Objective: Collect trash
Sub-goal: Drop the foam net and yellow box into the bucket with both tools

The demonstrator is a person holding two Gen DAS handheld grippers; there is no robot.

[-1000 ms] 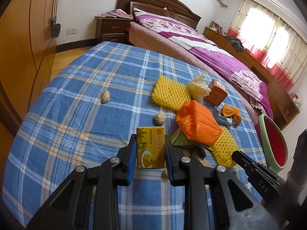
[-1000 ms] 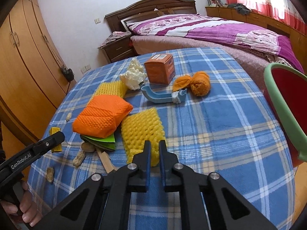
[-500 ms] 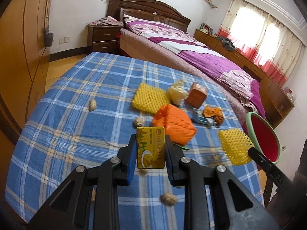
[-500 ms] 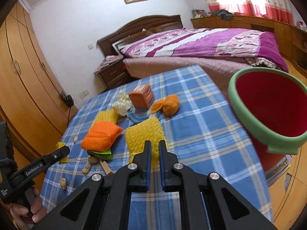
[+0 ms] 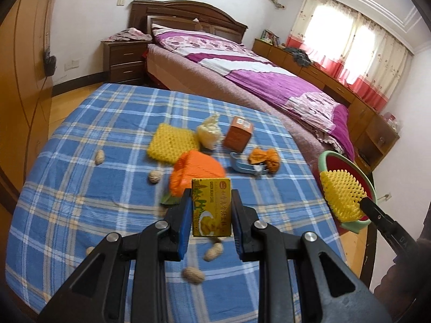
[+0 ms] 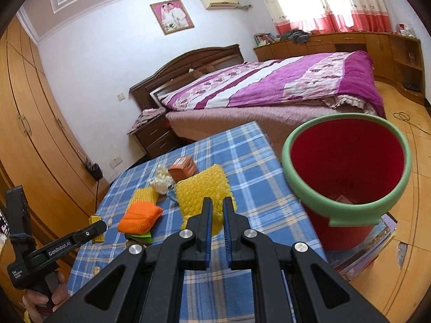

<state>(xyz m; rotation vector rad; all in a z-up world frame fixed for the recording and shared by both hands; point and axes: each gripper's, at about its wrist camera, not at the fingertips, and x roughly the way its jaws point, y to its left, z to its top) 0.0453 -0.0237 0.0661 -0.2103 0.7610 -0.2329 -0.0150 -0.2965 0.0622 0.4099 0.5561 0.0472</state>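
Observation:
My left gripper [image 5: 211,208] is shut on a small yellow cake box [image 5: 211,204] and holds it above the blue plaid table [image 5: 107,123]. My right gripper [image 6: 216,208] is shut on a yellow foam net [image 6: 202,191], lifted near the red bin with a green rim [image 6: 347,167], which stands off the table's right edge. In the left wrist view the net [image 5: 343,195] hangs in front of the bin [image 5: 330,158]. On the table lie an orange foam net [image 5: 198,169], another yellow net [image 5: 172,142], an orange box [image 5: 238,133] and several peanut shells [image 5: 100,157].
A white crumpled wrapper [image 5: 208,132], a blue scoop [image 5: 243,165] and orange peel [image 5: 265,157] lie on the table. A bed with a purple cover [image 5: 269,80] stands behind. Wardrobes [image 6: 29,123] line the left. Books [image 6: 369,245] lie under the bin.
Both grippers have risen with their loads. The right gripper has carried the yellow net right, closer to the bin. The left gripper holds the cake box higher above the table.

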